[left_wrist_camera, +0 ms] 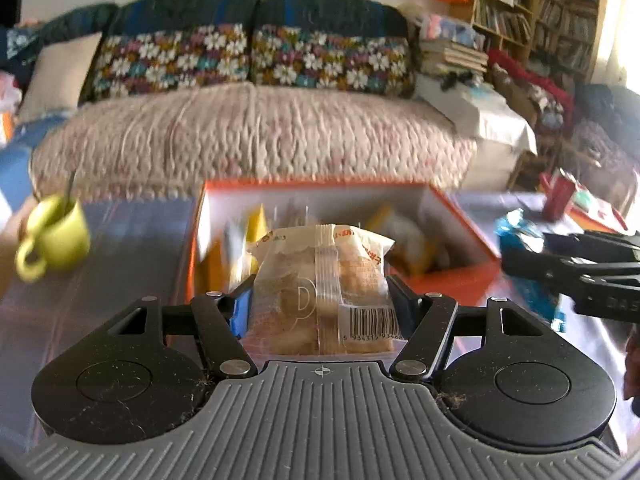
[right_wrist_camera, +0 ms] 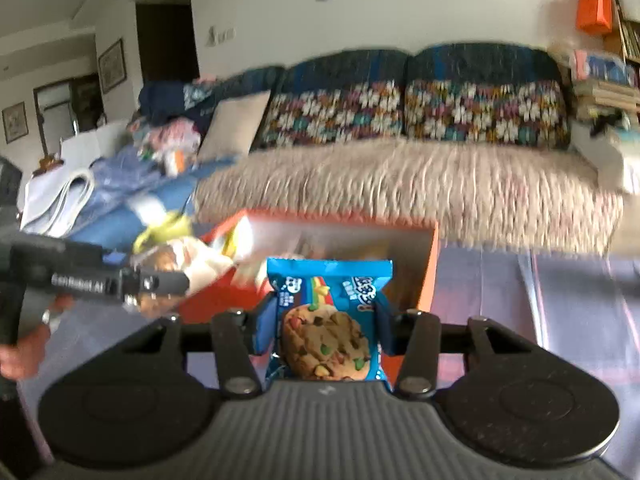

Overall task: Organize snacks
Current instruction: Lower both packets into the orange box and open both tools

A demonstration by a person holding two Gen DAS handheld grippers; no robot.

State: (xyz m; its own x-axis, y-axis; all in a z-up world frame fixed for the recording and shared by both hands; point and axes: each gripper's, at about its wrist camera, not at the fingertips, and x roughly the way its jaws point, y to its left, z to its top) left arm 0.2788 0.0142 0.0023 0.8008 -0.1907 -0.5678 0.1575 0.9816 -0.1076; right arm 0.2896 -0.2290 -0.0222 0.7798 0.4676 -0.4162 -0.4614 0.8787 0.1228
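Above the open orange cardboard snack box (left_wrist_camera: 460, 276) on the table, my left gripper (left_wrist_camera: 320, 300) clamps a clear biscuit packet (left_wrist_camera: 320, 284), my right gripper (right_wrist_camera: 324, 320) a blue cookie pouch (right_wrist_camera: 328, 320), both seemingly bound for the box

Desk (left_wrist_camera: 132, 248): orange box (left_wrist_camera: 476, 236) at frame centre, green mug (left_wrist_camera: 56, 240) left, red container (left_wrist_camera: 558, 200) right.

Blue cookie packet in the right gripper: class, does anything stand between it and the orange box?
Nothing visible does. The blue cookie packet sits in the right gripper, with the open-topped orange box directly beyond it.
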